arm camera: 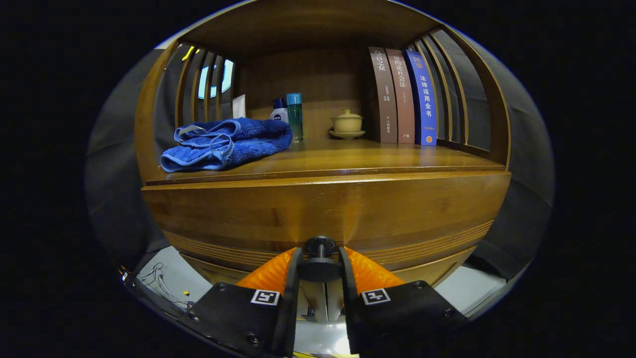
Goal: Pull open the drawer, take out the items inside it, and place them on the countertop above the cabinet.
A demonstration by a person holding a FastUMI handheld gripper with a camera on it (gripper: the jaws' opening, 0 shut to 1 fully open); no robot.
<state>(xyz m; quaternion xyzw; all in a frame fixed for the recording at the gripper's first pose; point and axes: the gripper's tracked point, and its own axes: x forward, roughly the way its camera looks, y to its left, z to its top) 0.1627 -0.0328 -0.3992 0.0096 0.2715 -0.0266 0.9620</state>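
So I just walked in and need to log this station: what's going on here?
A person is holding the tongs up to a wooden cabinet, with the drawer knob between the two fingers, which look closed on it. The drawer front looks flush, so the drawer seems not yet pulled out. On the countertop above lie a folded blue towel, bottles, a small lidded cup and three upright books.

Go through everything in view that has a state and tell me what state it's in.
drawer: closed
knob: between the jaws
gripper: closed on the knob
towel: crumpled on the countertop
lidded cup: lid on, on its saucer
books: upright
bottles: upright, capped
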